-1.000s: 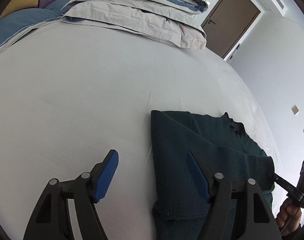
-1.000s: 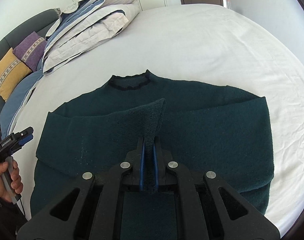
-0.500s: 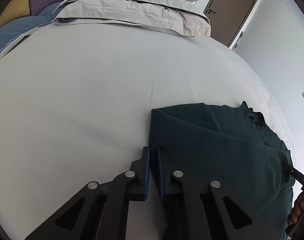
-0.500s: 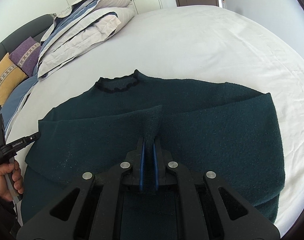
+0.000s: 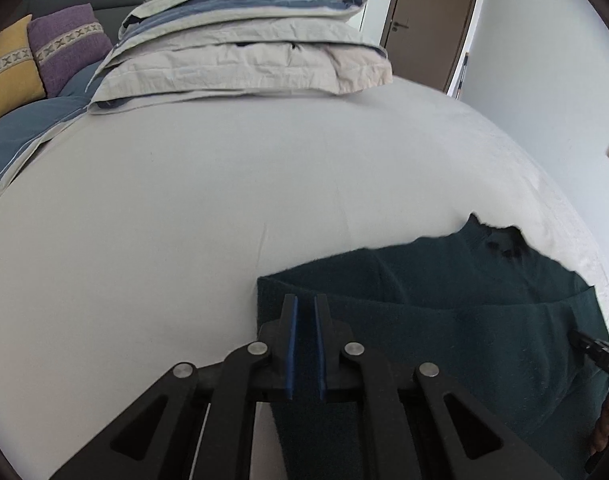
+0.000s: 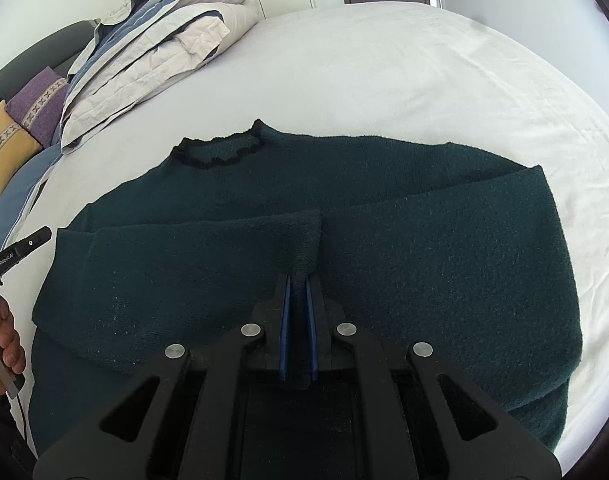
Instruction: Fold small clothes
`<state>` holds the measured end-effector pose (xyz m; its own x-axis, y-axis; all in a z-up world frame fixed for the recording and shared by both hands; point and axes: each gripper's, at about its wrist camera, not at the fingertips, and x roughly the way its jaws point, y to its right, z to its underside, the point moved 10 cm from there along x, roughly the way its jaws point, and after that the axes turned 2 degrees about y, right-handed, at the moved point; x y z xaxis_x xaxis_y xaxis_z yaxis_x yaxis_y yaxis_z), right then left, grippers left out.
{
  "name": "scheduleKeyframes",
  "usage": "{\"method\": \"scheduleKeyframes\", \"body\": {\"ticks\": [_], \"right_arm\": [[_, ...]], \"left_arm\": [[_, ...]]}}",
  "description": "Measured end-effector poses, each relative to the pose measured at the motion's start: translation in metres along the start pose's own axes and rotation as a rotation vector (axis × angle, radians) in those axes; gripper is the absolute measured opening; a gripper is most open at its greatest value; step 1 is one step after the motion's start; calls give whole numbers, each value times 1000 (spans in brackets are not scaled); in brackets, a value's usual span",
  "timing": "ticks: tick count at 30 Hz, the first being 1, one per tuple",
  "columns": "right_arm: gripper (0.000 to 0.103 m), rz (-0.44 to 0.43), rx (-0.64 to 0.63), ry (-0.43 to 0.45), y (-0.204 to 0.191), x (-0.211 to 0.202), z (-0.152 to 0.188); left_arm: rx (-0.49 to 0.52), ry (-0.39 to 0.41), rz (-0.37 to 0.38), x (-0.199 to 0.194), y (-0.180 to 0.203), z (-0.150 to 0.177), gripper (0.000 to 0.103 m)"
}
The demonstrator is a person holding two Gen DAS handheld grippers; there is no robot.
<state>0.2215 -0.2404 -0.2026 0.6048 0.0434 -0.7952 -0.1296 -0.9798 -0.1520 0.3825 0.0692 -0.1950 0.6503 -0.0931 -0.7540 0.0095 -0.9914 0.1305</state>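
Note:
A dark green knit sweater (image 6: 424, 248) lies on the white bed (image 6: 384, 72), collar (image 6: 220, 152) at the far side and both sleeves folded across its front. My right gripper (image 6: 298, 284) is shut on a pinch of the folded fabric near the sweater's middle. My left gripper (image 5: 304, 308) is shut on the sweater's left edge (image 5: 444, 312), with green fabric between its blue pads. The left gripper's tip also shows in the right wrist view (image 6: 28, 246), and the right gripper's tip in the left wrist view (image 5: 596, 354).
A stack of folded grey and blue bedding (image 5: 244, 48) lies at the head of the bed. Purple (image 5: 68, 44) and yellow (image 5: 8, 76) cushions lean at the far left. A brown door (image 5: 428, 20) stands beyond the bed.
My left gripper was open beside the sweater's left edge, then closed and is now clamped on that edge. My right gripper stayed shut on the fabric and the sweater shifted slightly.

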Motion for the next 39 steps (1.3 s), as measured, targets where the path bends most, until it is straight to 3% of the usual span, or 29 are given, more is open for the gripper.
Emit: {"method": "scheduleKeyframes", "body": {"ticks": [1,10,16,19,22,24,25,29,32,36,39], "right_arm": [[6,-3,8,-1,2,0,1],[6,-34,81,9,12,5,4],[11,-42,113,30,10,-24,3],[18,-97,113,72,-2,-45,1],[26,-119,79,70,-18,-51,4],[26,-91,60,8,-19,-38,16],[26,-76,67,-45,-16,-27,25],[25,-123,117,-10,-6,-29,31],[26,-69,127,2,0,-43,30],[26,-127,137,57,-4,-61,25],[26,-75,151,-35,8,-41,41]], "left_arm": [[2,-35,-10,12,-3,8,8],[-75,-49,29,18,-28,8,6],[-75,16,13,-11,-23,0,7],[-27,55,26,-22,-9,-9,17],[44,16,4,-11,3,-2,22],[59,-45,-29,5,0,15,23],[67,-27,-25,8,-2,20,24],[93,-6,-42,3,-3,21,25],[73,4,-47,-11,-7,19,25],[137,50,-31,-41,9,34,28],[183,-10,-59,-29,10,56,35]]}}
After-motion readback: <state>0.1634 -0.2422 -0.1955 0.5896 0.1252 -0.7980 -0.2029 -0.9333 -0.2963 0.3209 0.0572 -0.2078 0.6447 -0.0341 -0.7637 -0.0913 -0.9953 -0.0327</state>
